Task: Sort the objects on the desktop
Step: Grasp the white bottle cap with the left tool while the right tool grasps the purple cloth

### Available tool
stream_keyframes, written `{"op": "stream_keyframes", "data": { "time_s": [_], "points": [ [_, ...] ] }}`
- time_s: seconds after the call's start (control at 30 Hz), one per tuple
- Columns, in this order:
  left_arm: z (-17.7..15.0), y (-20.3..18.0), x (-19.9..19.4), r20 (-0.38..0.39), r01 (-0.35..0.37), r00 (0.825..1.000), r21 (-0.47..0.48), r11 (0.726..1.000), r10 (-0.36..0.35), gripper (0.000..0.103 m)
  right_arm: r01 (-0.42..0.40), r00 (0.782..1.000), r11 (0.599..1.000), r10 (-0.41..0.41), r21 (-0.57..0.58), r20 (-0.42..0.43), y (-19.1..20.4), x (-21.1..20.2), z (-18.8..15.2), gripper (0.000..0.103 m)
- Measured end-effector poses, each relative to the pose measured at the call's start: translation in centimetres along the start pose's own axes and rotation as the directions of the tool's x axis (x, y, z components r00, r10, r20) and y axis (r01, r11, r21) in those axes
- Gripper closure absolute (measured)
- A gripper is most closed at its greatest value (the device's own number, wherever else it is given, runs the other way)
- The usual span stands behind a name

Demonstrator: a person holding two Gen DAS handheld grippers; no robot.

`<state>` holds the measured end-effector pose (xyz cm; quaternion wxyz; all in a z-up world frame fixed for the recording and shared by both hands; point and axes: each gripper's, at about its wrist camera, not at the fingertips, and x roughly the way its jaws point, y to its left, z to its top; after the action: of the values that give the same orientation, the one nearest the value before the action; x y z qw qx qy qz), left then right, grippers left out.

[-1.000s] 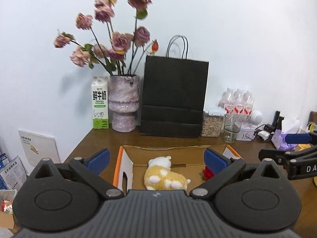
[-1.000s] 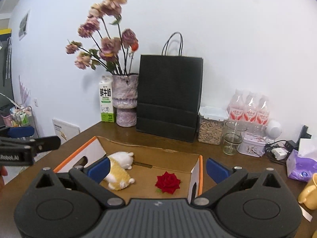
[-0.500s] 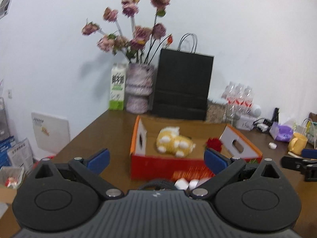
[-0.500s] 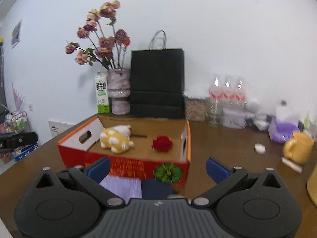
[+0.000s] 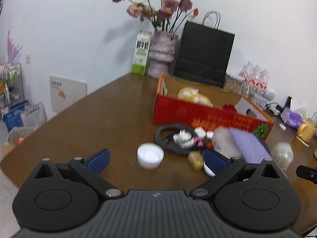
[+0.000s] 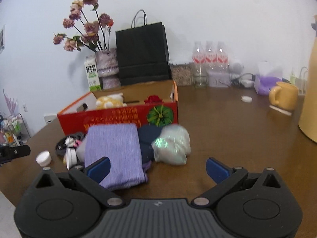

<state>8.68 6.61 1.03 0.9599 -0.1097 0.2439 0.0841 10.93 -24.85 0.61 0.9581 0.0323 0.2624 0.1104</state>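
Both claws spread wide, left claw (image 5: 155, 159) and right claw (image 6: 157, 167), holding nothing. Purple cloth (image 6: 115, 150) flat on counter (image 6: 227, 130), right against red box (image 6: 118, 119). Looks soft, light, floppy, so probably best pinched at the near folded edge.

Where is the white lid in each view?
Left wrist: white lid, centre, on the table between the tongs.
Right wrist: far left, left of the purple cloth.
Shared landmark: red box, behind the lid in both.
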Motion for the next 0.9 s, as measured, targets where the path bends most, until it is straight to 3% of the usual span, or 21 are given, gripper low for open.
{"op": "stream_keyframes", "data": {
  "time_s": [0.33, 0.57, 0.9],
  "points": [
    [-0.3, -0.9, 1.0, -0.012, 0.008, 1.0, 0.08, 0.997, -0.007, 0.0, -0.034, 0.999, 0.997, 0.032, -0.068, -0.03, 1.6, 1.0, -0.1, 0.0],
    [0.5, -1.1, 2.5, -0.025, 0.006, 1.0, 0.123, 0.992, -0.003, 0.0, -0.074, 0.997, 0.983, 0.077, -0.167, 0.008, 3.8, 2.4, 1.4, 0.0],
    [0.6, -0.8, 5.1, -0.061, -0.004, 0.998, 0.151, 0.988, 0.014, 0.004, -0.12, 0.991, 0.964, 0.103, -0.236, -0.083, 6.7, 6.6, 1.8, 0.0]
  ]
}}
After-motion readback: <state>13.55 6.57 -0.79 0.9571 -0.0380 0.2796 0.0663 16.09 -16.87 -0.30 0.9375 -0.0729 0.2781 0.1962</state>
